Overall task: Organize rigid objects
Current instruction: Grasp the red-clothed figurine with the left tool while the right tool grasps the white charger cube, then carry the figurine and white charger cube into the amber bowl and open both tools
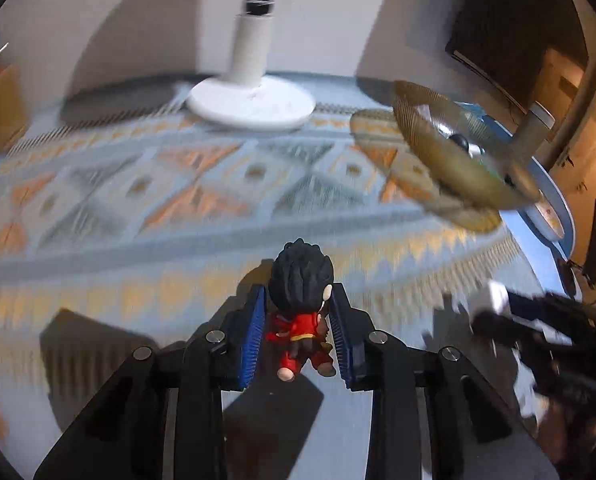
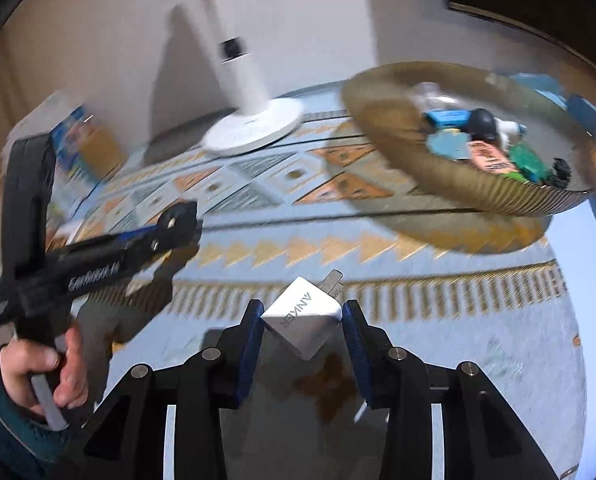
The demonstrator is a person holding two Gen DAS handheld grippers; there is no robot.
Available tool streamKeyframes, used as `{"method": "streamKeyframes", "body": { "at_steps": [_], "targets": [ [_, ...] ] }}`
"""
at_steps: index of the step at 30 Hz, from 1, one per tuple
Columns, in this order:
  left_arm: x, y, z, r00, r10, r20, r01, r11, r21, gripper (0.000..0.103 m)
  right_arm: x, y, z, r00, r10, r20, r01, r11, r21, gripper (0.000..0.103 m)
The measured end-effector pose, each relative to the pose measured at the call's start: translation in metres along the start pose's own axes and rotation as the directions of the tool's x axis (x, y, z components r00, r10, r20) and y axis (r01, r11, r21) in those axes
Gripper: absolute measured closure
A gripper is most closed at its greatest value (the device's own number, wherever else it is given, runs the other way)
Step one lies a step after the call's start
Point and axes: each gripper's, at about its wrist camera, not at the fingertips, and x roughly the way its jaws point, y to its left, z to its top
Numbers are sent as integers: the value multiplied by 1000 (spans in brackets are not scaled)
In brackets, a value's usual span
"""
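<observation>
My left gripper is shut on a small toy figure with black hair and a red outfit, held above the patterned cloth. My right gripper is shut on a white Anker charger plug, its prongs pointing forward. A ribbed amber glass bowl stands at the far right and holds several small items; it also shows in the left wrist view. The left gripper also shows in the right wrist view, and the right one at the lower right of the left wrist view.
A white lamp base with an upright pole stands at the back of the table; it also shows in the right wrist view. A colourful box stands at the far left. The patterned tablecloth covers the table.
</observation>
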Motion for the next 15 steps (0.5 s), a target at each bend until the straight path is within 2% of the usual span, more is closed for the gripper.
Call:
{"method": "streamKeyframes", "body": {
  "at_steps": [2,4,6,9,11,13,15],
  "targets": [
    [-17,2,-27,1000,17,8,-17,999,-32,74,3,11,-8,1000,7,-18,-8,999,-48,64],
    [-29,2,-48,998,64,13,-64,997,-45,74,8,22,-18,999,-22,-42,17,992,-122,64],
    [-37,5,-61,996,89,17,-88,995,-57,74,13,32,-29,996,-79,-42,68,974,-218,64],
    [-45,7,-69,996,88,15,-87,994,-62,73,17,35,-32,995,-96,-39,84,967,-242,61],
    [-47,5,-72,993,113,23,-112,992,-51,63,17,29,-32,996,-62,-56,49,978,-203,31],
    [-47,3,-73,993,117,30,-116,992,-46,62,13,21,-34,998,-31,-58,22,988,-150,21],
    [-45,1,-72,991,128,36,-126,991,-48,58,9,15,-38,998,-25,-50,19,993,-115,21]
  ]
}}
